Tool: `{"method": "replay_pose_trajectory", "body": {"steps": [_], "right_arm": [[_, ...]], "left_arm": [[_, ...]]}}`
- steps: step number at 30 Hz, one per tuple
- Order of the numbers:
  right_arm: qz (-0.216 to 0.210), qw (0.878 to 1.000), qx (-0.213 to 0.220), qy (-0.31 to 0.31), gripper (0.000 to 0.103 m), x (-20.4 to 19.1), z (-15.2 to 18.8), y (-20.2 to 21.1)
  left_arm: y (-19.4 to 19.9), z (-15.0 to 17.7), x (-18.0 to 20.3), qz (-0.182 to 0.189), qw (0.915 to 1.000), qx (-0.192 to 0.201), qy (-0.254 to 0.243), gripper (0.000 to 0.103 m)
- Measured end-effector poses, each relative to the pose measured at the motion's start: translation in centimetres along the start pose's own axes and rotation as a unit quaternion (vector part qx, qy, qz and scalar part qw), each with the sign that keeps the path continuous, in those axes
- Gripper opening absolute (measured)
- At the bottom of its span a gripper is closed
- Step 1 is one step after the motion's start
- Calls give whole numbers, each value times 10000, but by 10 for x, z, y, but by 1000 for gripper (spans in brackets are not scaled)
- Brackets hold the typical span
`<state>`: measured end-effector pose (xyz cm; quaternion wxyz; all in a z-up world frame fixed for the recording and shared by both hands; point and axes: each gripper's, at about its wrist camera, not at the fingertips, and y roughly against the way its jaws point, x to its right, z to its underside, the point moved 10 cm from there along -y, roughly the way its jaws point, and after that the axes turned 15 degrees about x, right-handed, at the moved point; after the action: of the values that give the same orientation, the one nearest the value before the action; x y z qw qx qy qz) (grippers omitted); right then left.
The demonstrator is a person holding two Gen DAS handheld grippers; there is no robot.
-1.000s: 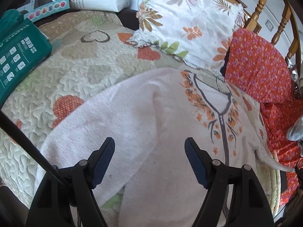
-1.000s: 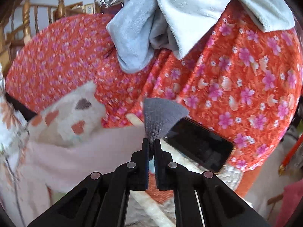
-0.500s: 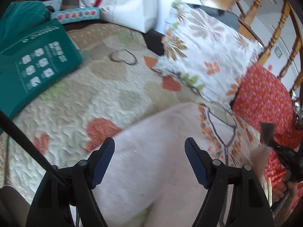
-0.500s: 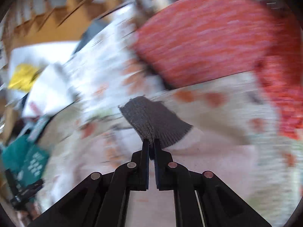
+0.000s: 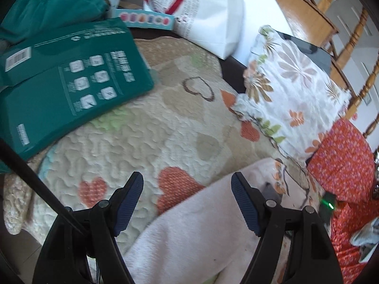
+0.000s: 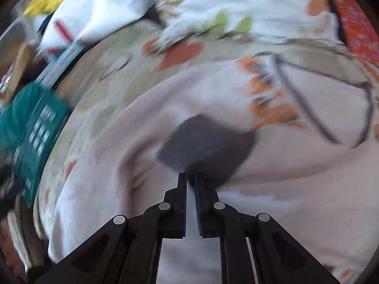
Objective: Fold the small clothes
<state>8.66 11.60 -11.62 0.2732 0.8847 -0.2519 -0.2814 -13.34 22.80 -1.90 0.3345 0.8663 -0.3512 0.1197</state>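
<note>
A pale pink sweater (image 5: 213,224) with an orange flower print and a grey neckline lies on a quilt (image 5: 142,130) patterned with hearts. My left gripper (image 5: 187,179) is open and holds nothing. It hovers over the sweater's left edge, its left finger above bare quilt. My right gripper (image 6: 190,177) pinches the sleeve's grey cuff (image 6: 206,146) at its fingertips, low over the sweater's chest (image 6: 118,165). Its jaws are opening, and a narrow gap shows between them. The left wrist view shows that cuff (image 5: 268,189) small, just past my right finger.
A teal box (image 5: 66,82) lies on the quilt's far left, with a white paper bag (image 5: 208,11) behind it. A floral pillow (image 5: 291,90) and red flowered fabric (image 5: 343,161) border the sweater on the right. Wooden chair spindles (image 5: 355,35) stand beyond.
My right gripper swung the grey cuff from over the red fabric across onto the sweater's body. My left gripper slid left, from above the sweater's middle to its edge.
</note>
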Motion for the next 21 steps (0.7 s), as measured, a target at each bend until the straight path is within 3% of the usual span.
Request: {"method": "replay_pose_trajectory", "body": {"steps": [5, 7, 11, 13, 16, 21], "right_arm": [[-944, 9939, -26, 574, 15, -78, 25, 38], [-1311, 9870, -74, 932, 34, -114, 44, 49], [-1915, 9649, -216, 1784, 48, -174, 96, 70], [-1997, 9510, -262, 2348, 56, -195, 124, 70], [-1986, 9298, -315, 3081, 56, -213, 160, 65], [-1753, 9142, -69, 3654, 56, -224, 174, 51]], "left_arm": [[20, -28, -51, -750, 9958, 437, 283, 76], [32, -40, -69, -986, 9922, 658, 393, 76], [57, -60, -106, -1497, 9803, 1159, 559, 78], [62, -65, -117, -1644, 9762, 1266, 628, 78], [71, -71, -135, -1760, 9716, 1358, 809, 78], [90, -81, -163, -1943, 9608, 1616, 1137, 78]]}}
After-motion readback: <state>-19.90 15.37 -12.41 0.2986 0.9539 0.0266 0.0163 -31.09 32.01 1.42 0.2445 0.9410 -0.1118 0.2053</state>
